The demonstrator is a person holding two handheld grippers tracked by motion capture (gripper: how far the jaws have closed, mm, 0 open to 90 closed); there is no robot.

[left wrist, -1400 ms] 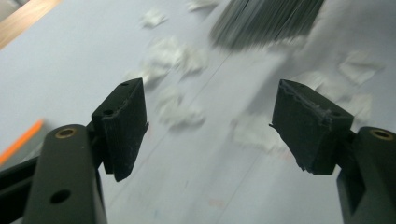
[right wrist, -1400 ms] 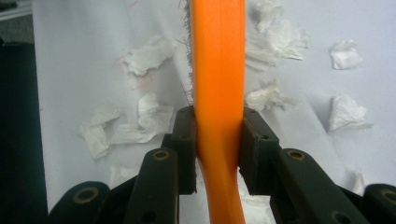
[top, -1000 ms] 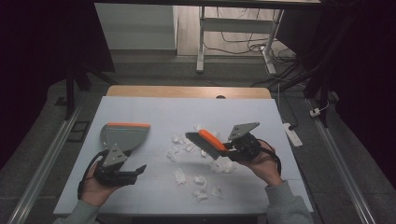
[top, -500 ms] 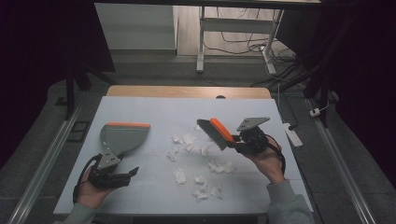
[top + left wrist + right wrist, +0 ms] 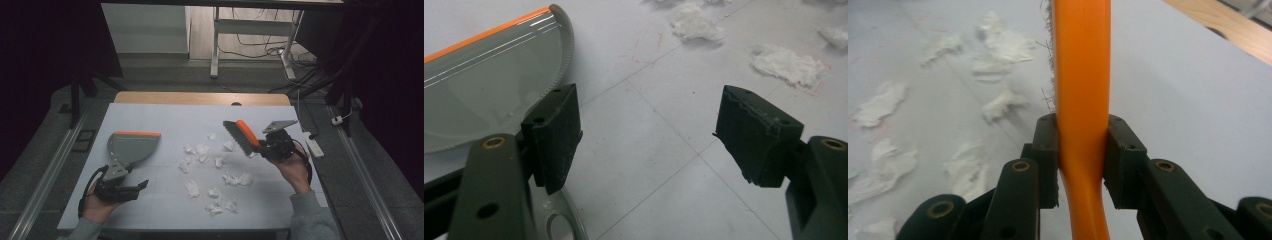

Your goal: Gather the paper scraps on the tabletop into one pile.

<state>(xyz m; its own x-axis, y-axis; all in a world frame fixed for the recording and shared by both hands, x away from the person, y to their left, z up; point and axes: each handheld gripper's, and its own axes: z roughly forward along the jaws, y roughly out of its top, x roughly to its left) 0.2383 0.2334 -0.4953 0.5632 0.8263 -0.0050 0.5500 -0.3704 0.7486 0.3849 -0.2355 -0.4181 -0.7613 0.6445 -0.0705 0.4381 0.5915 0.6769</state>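
Sweeping not yet begun, by the look of it. The right gripper (image 5: 260,145) has its fingers (image 5: 1048,150) pinching the orange handle of the brush (image 5: 239,136), held raised over the right part of the counter (image 5: 150,110), bristles facing the scraps. The left gripper (image 5: 131,186) rests near the front left edge, fingers (image 5: 555,131) spread with nothing between them; the dustpan (image 5: 129,147) lies flat just beside it, unheld and holding nothing. Paper scraps (image 5: 202,150) lie scattered across the middle of the counter, none gathered. Left to do: take up the dustpan, sweep the scraps into it.
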